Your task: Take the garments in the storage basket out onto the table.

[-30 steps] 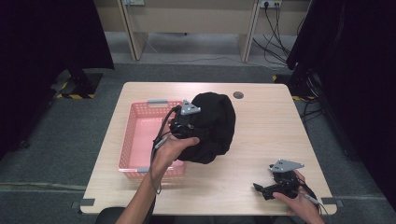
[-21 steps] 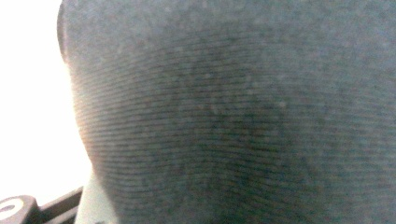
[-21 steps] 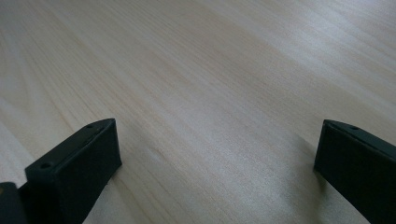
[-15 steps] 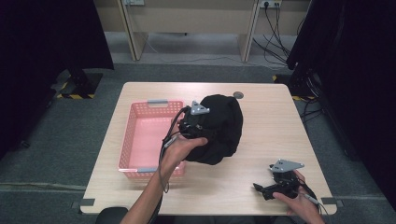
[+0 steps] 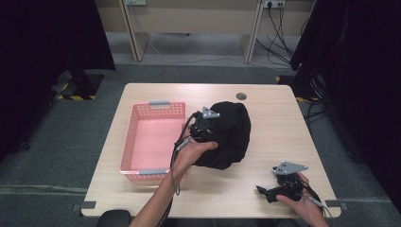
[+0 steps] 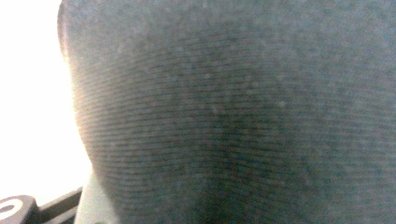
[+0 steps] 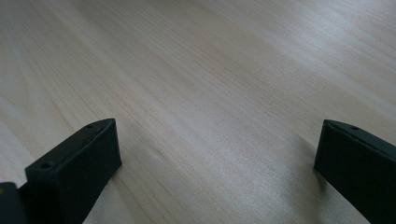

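Left gripper (image 5: pixel 208 124): jaws clamped on black knitted garment (image 5: pixel 229 137), now carried further right of pink basket (image 5: pixel 152 142) than a second ago, bunched on wooden table (image 5: pixel 265 123); right gripper (image 5: pixel 279 189): jaws wide apart, empty, unmoved at table's near right corner

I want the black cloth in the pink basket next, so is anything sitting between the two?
Nothing visible. The black cloth, gripped by the left gripper, lies right beside the pink basket, whose near wall is bare.
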Demonstrator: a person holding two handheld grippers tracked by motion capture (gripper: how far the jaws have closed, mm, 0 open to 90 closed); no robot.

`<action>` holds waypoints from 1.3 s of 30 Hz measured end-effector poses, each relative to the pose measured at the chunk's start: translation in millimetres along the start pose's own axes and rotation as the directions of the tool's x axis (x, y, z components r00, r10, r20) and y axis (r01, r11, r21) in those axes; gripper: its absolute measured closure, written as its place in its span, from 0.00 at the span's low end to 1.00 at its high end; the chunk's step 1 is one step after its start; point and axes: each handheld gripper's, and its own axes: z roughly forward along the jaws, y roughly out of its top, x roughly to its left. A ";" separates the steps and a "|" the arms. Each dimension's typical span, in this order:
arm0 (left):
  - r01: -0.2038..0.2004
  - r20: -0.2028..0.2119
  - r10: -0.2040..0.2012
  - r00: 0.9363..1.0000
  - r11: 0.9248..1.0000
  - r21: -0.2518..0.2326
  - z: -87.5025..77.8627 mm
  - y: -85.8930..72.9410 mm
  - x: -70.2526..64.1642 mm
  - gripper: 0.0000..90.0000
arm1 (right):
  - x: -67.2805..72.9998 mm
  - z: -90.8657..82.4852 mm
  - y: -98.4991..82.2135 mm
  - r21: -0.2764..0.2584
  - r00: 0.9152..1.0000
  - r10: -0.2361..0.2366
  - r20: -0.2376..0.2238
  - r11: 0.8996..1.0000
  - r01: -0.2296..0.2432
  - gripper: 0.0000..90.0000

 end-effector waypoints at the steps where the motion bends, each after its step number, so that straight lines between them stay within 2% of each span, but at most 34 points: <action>1: 0.005 -0.002 -0.005 1.000 1.000 0.004 3.9 -1.3 0.1 0.45 | 0.0 0.0 0.0 0.000 1.000 0.000 0.000 1.000 0.000 0.01; 11: 0.026 -0.015 -0.025 1.000 0.999 0.042 22.9 -10.0 1.3 0.45 | 0.0 0.0 0.0 0.000 1.000 0.000 0.000 1.000 0.000 0.01; 12: 0.027 -0.027 -0.026 0.999 0.999 0.042 27.4 -12.5 0.5 0.45 | -0.1 0.0 -0.1 0.000 1.000 -0.002 0.000 1.000 0.002 0.01; 14: 0.022 -0.029 -0.020 0.999 0.998 0.051 29.7 -13.4 -0.1 0.45 | -0.1 0.0 -0.1 0.000 1.000 -0.002 0.000 1.000 0.002 0.01; 20: 0.040 -0.024 -0.038 0.999 0.997 0.070 40.9 -19.0 -2.3 0.45 | 0.1 -0.2 -0.1 0.001 1.000 0.000 -0.001 1.000 0.000 0.01; 27: 0.031 -0.047 -0.027 0.999 0.994 0.101 51.4 -26.3 -1.9 0.44 | 0.0 -0.2 -0.2 0.002 1.000 -0.001 -0.001 1.000 0.001 0.01; 31: 0.031 -0.051 -0.025 0.998 0.991 0.128 58.9 -32.9 -1.7 0.43 | 0.0 -0.2 -0.2 0.001 1.000 -0.002 -0.001 1.000 0.002 0.01; 34: 0.028 -0.045 -0.021 0.999 0.985 0.173 67.2 -39.2 -0.6 0.40 | 0.0 -0.2 -0.2 0.001 1.000 -0.002 -0.001 1.000 0.002 0.01; 36: 0.044 -0.042 -0.036 0.998 0.979 0.201 72.8 -43.3 0.7 0.34 | 0.0 -0.2 -0.2 0.001 1.000 -0.002 -0.001 1.000 0.002 0.01; 39: 0.066 -0.060 -0.056 0.997 0.978 0.199 73.3 -43.2 2.2 0.26 | 0.1 -0.2 -0.2 0.001 1.000 -0.001 0.000 1.000 0.001 0.01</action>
